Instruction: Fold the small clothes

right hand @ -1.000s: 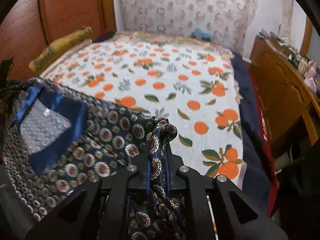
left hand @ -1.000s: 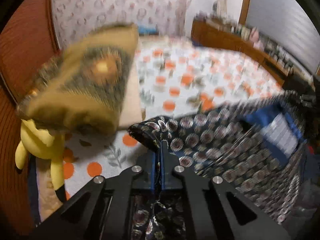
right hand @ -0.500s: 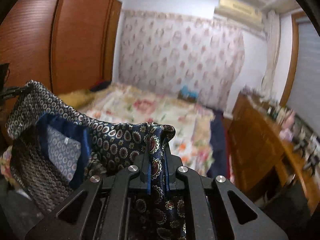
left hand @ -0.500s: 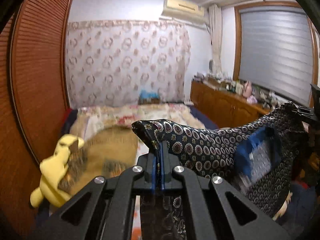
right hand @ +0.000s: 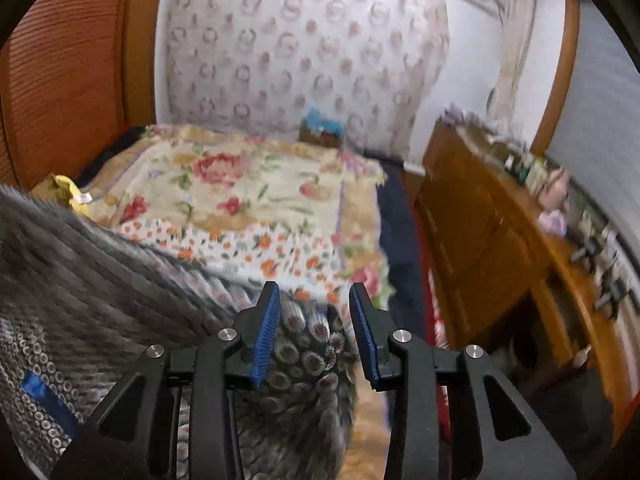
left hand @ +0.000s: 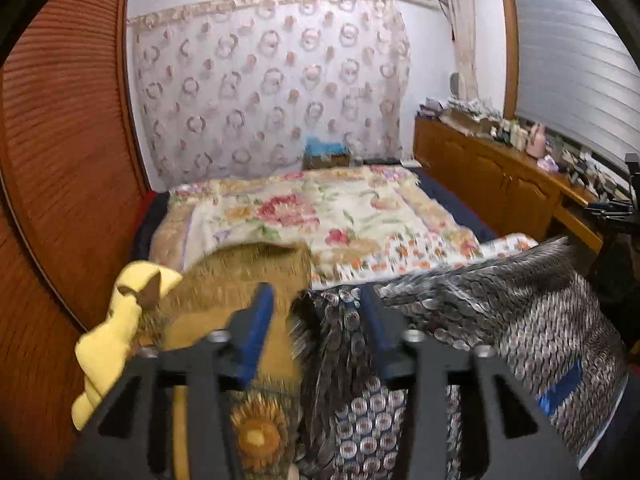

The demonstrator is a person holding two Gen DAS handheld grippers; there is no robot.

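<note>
While both jaws have just opened, the patterned garment [left hand: 500,320] hangs loose between them.

Garment [left hand: 520,320]: dark navy ground, close rows of small pale medallions; bright blue strip on its inner side. Blurred in both views.
Bedsheet [right hand: 256,248]: white, orange rounds with green leaves.
Quilt [left hand: 320,212] at the bed's far end: cream, red and pink flowers, tan border.
Cushion [left hand: 248,280] at the bed's left edge: mustard brown, sunflower motif.
Soft toy [left hand: 116,328]: pale yellow, brown ear tip.
Curtain [left hand: 272,92]: white, ring-shaped pink-brown floral repeats.
Wardrobe [left hand: 60,140]: reddish-brown, slatted.
Cabinet [right hand: 480,220]: orange-brown wood.
Left gripper [left hand: 316,312] and right gripper [right hand: 314,312]: black, blue pads.
</note>
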